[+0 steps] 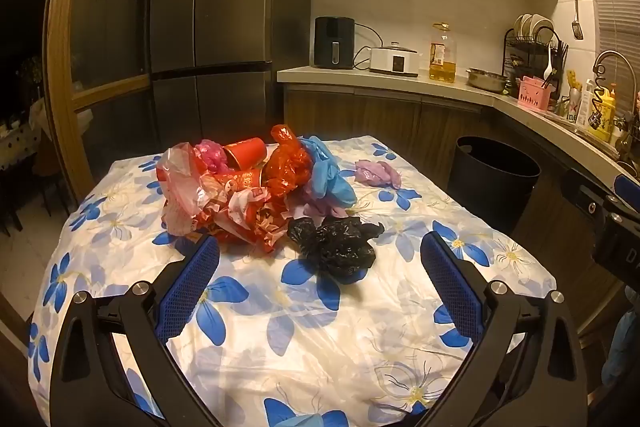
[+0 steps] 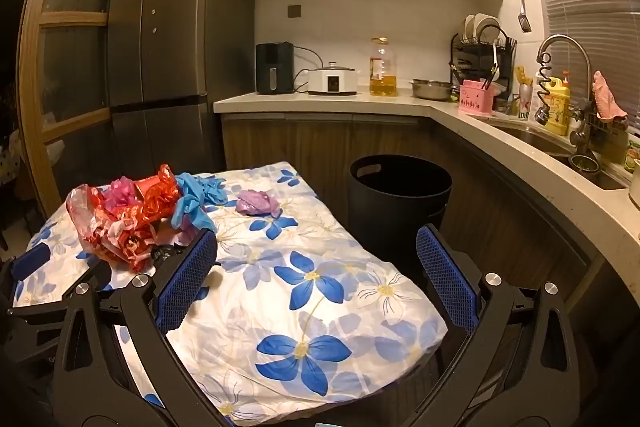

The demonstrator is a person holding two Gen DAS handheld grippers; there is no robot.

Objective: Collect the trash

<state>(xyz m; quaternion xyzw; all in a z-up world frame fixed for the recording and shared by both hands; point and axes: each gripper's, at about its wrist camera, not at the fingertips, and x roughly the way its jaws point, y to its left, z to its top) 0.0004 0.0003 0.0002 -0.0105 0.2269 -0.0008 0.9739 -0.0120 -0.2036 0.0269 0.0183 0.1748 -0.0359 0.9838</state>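
A pile of trash lies on a table with a blue-flowered cloth (image 1: pixel 280 327): red and pink wrappers with a red cup (image 1: pixel 236 187), a blue glove (image 1: pixel 328 167), a crumpled black bag (image 1: pixel 336 247) and a purple bag (image 1: pixel 378 173) set apart. My left gripper (image 1: pixel 320 259) is open and empty, just in front of the black bag. My right gripper (image 2: pixel 316 259) is open and empty over the table's right part, with the pile (image 2: pixel 128 219) to its left and the purple bag (image 2: pixel 258 203) ahead. A black bin (image 2: pixel 400 195) stands on the floor beyond the table's right side.
The bin also shows in the left wrist view (image 1: pixel 494 171). A counter (image 2: pixel 320 103) with an air fryer, cooker, oil bottle, dish rack and sink (image 2: pixel 560 147) runs behind and to the right. A fridge (image 1: pixel 216 19) stands at the back left.
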